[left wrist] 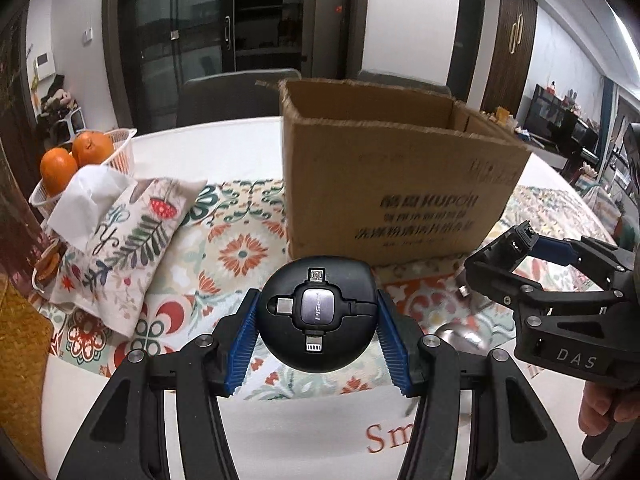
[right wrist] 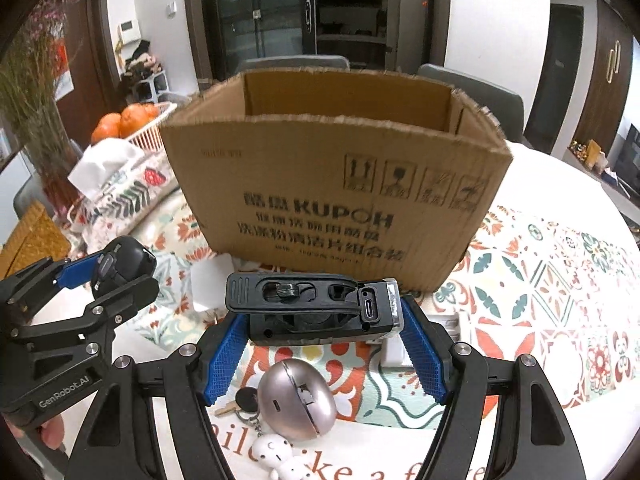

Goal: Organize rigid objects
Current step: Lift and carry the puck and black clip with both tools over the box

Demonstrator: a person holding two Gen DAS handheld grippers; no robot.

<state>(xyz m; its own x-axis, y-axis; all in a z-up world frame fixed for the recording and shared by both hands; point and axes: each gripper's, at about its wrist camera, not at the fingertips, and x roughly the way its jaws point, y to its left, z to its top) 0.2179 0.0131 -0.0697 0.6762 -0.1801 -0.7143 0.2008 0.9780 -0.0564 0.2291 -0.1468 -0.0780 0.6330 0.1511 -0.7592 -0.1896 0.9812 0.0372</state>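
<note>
Up close in the left wrist view, the left tongs (left wrist: 316, 330) clamp a round black cable adapter (left wrist: 318, 316) between blue pads, held above the patterned desk (left wrist: 240, 252) just near of an open cardboard box (left wrist: 400, 184); a tissue pouch (left wrist: 120, 240) lies far left. Meanwhile, in the right wrist view, the right tongs (right wrist: 324, 344) grip a black rectangular gadget (right wrist: 312, 308) before the same box, above a silver egg-shaped device (right wrist: 296, 400) and keys (right wrist: 240, 400).

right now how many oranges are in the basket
2 show: one orange at the basket's near left, the other orange just behind it to the right. Tissue hides the front of the basket, so more may sit lower down.
</note>
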